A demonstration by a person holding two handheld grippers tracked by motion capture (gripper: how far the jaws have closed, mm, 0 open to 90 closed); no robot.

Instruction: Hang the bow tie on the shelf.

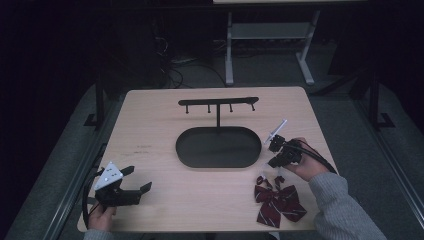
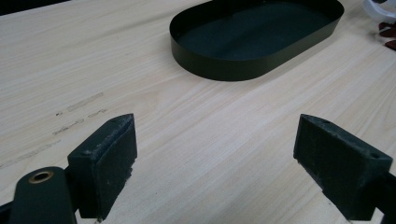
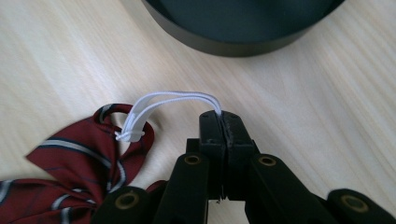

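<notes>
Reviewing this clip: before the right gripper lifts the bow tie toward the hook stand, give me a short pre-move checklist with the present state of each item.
1. Right gripper shut on the white elastic loop: ok, jaws closed with the loop pinched at their tips.
2. Loop attached to the bow tie: ok, it joins the fabric at the knot.
3. Bow tie free of other things: ok, it lies alone on the table.
4. Hook stand upright, pegs free: ok, nothing hangs from the bar.
5. Left gripper out of the way: ok, open, near the table's left front corner.
6. Grip firm enough to lift: cannot tell.
</notes>
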